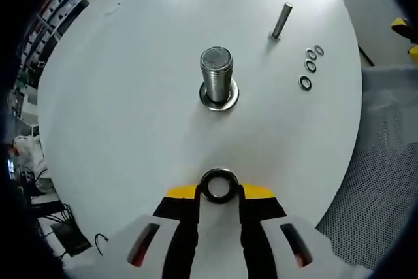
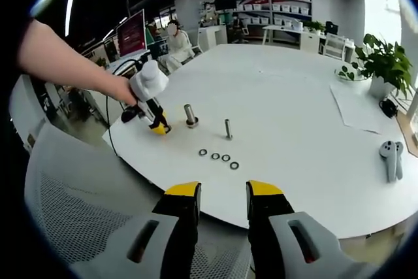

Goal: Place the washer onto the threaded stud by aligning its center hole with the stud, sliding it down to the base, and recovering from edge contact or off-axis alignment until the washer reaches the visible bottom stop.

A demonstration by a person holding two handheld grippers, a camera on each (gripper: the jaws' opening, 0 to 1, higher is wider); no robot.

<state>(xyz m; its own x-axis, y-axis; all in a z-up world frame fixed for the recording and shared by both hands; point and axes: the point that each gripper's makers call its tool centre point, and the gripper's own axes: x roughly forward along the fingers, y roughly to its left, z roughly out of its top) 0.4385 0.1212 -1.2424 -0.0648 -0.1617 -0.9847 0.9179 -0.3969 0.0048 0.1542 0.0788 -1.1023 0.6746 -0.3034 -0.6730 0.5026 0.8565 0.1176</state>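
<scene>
In the left gripper view my left gripper (image 1: pixel 219 191) is shut on a steel washer (image 1: pixel 219 186), held flat between the yellow-tipped jaws just above the white table (image 1: pixel 130 96). The thick threaded stud (image 1: pixel 217 73) stands upright ahead of it, apart from the washer, with a wide metal ring at its foot. From the right gripper view the left gripper (image 2: pixel 159 125) sits in a person's hand just left of that stud (image 2: pixel 190 115). My right gripper (image 2: pixel 222 194) hangs open off the table's near edge, with nothing between its fingers.
A thinner stud (image 1: pixel 281 21) (image 2: pixel 228 128) stands to the right of the thick one. Loose washers (image 1: pixel 311 66) (image 2: pixel 220 157) lie in a row beside it. A white controller (image 2: pixel 390 155), papers and a potted plant (image 2: pixel 384 63) are at the right. A mesh chair (image 2: pixel 65 187) is below the table edge.
</scene>
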